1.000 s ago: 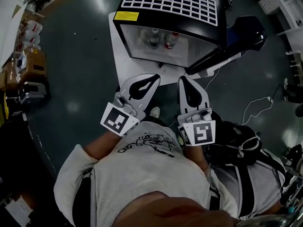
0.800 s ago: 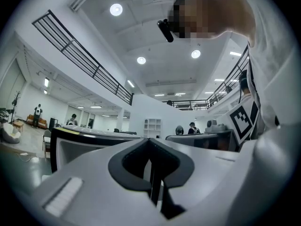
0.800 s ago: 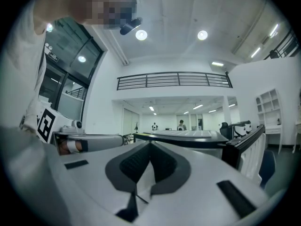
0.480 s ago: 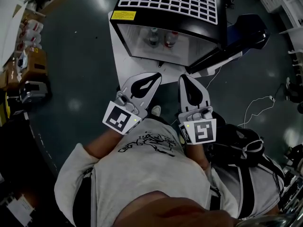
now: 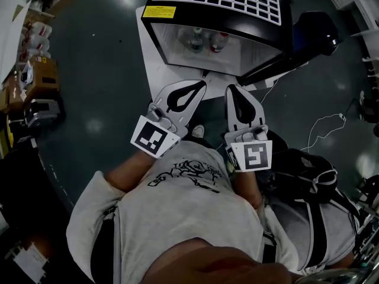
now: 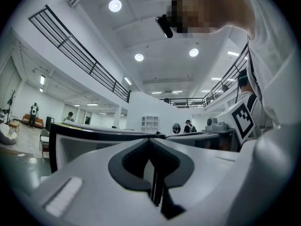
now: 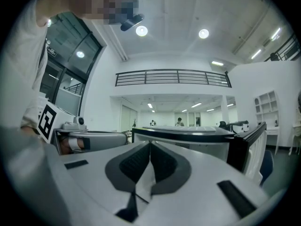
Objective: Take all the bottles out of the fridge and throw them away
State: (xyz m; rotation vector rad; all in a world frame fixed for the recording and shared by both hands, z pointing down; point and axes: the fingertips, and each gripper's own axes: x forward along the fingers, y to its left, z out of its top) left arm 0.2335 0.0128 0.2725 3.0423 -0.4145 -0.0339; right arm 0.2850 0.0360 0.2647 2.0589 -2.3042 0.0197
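Since the earlier frame the fridge [image 5: 213, 2] sits higher in the head view; both grippers keep their place before its open front. Its door [image 5: 269, 70] swings out at the fridge's right, with a cable [image 5: 320, 126] beyond. Floor [image 5: 100, 70] spans the fridge's left. 2 bottles [image 5: 194, 40] stand upright inside. Left gripper [image 5: 200, 86] and right gripper [image 5: 232, 89]: jaws pressed together, empty.

Two bottles [image 5: 195, 39] side by side inside the open fridge [image 5: 172, 52]
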